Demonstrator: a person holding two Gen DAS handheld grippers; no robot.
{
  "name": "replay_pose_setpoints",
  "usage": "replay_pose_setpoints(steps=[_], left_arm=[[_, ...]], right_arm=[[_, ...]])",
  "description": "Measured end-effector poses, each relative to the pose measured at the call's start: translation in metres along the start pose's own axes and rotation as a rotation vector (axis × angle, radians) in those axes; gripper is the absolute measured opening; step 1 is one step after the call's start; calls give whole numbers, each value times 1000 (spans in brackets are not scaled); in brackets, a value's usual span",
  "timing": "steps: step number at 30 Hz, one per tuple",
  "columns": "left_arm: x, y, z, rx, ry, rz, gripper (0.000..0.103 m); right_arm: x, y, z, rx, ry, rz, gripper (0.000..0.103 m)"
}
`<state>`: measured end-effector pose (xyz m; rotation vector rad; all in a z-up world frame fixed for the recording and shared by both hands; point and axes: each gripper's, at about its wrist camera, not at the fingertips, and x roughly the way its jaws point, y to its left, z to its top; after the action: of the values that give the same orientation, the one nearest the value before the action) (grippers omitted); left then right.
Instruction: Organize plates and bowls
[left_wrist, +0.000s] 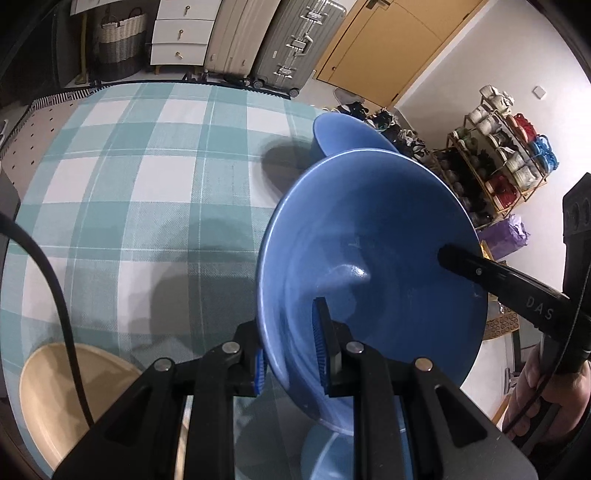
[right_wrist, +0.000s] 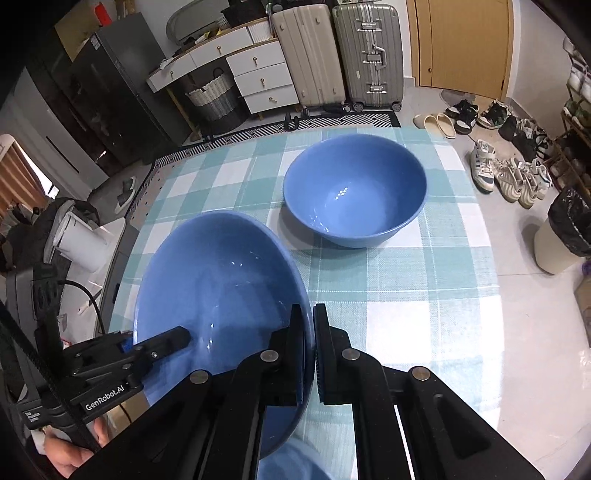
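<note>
Both grippers hold one blue bowl (left_wrist: 373, 258) above the checked tablecloth (left_wrist: 147, 184). My left gripper (left_wrist: 291, 350) is shut on its near rim, one finger inside and one outside. My right gripper (right_wrist: 309, 354) is shut on the opposite rim of the same bowl (right_wrist: 221, 295). The right gripper's finger (left_wrist: 498, 284) shows in the left wrist view; the left gripper's finger (right_wrist: 162, 345) shows in the right wrist view. A second blue bowl (right_wrist: 354, 188) stands upright on the table beyond; part of it shows in the left wrist view (left_wrist: 343, 133).
A beige plate (left_wrist: 55, 391) lies at the table's near left corner. Suitcases (right_wrist: 340, 55), a drawer cabinet (right_wrist: 258, 74) and a woven basket (right_wrist: 214, 96) stand beyond the table. Shoes (right_wrist: 509, 173) and a bin (right_wrist: 561, 236) lie on the floor at the right.
</note>
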<state>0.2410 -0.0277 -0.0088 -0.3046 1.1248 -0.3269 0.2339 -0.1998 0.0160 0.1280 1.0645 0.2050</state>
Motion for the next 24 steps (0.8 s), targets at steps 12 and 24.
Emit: replay_pose_setpoints(steps=[12, 24], left_arm=[[-50, -30, -14, 62, -33, 48, 19], [-79, -58, -68, 119, -28, 97, 19]], right_arm=[[-58, 8, -18, 29, -43, 41, 5], [-96, 1, -95, 109, -35, 96, 5]])
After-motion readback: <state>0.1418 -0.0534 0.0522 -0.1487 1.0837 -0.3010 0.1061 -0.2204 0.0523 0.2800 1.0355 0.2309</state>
